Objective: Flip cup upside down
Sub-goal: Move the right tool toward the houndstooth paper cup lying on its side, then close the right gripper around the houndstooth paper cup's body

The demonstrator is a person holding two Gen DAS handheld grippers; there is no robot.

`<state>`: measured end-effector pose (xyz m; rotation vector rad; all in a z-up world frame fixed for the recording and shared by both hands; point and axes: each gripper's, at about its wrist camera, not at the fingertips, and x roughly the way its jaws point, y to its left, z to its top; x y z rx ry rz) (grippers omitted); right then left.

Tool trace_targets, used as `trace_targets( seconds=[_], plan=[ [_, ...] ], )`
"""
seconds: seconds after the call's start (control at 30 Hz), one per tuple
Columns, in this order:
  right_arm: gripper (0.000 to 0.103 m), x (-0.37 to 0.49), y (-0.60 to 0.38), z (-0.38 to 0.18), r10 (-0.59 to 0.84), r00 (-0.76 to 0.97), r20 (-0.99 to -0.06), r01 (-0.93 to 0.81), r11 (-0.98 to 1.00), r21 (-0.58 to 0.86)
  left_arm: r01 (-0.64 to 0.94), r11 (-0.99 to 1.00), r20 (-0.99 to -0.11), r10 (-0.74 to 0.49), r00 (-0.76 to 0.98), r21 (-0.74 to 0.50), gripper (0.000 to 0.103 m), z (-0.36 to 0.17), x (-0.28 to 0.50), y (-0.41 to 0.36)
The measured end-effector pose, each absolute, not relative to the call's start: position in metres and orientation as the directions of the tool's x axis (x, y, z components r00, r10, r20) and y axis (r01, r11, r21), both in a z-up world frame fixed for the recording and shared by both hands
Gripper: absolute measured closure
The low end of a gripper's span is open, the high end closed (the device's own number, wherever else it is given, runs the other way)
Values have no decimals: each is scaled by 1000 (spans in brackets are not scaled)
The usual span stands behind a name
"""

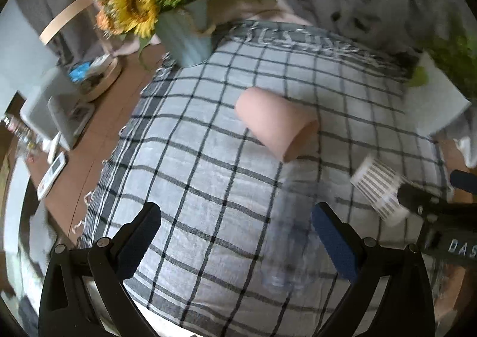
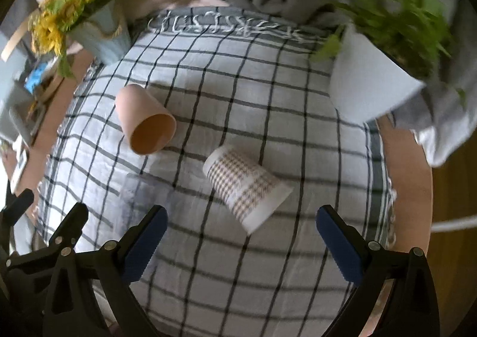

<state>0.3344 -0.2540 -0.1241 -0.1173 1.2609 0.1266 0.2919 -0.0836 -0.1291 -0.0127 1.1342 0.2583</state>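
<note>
Checked cloth (image 2: 226, 116) covering table | patterned cup (image 2: 247, 188) lying on its side just ahead of my right tongs (image 2: 241, 235), pink cup (image 2: 146, 121) beside it | both tongs gaping wide, left tongs (image 1: 235, 235) empty | risking: cup rolling away, thin wall crushing under pinch.

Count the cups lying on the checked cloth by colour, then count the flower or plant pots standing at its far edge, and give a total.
Pink cup: 1, on its side
White patterned cup: 1, on its side
Pot of sunflowers: 1
White pot of green plant: 1
Total: 4 on or at the checked cloth
</note>
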Motion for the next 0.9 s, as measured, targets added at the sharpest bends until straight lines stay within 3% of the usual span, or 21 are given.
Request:
trace_targets(
  seconds=[0.23, 0.43, 0.63, 0.7, 0.9],
  plan=[
    [4, 377, -234, -158, 14, 160, -987, -365, 930, -46, -339, 926, -908, 278, 313, 167, 0, -148, 307, -81],
    [9, 393, -219, -187, -25, 82, -996, -477, 877, -61, -356, 912, -909, 312, 275, 205, 0, -158, 312, -91],
    [25, 400, -221, -207, -44, 36, -998, -481, 875, -56, -349, 908, -898, 338, 282, 232, 0, -157, 318, -98],
    [36, 401, -225, -209, -33, 26, -999, -464, 885, -41, -340, 910, -895, 341, 287, 238, 0, -156, 319, -99],
    [40, 398, -247, -199, 26, 28, -999, -364, 931, 14, -285, 932, -900, 308, 307, 222, 0, -154, 318, -102]
  ],
)
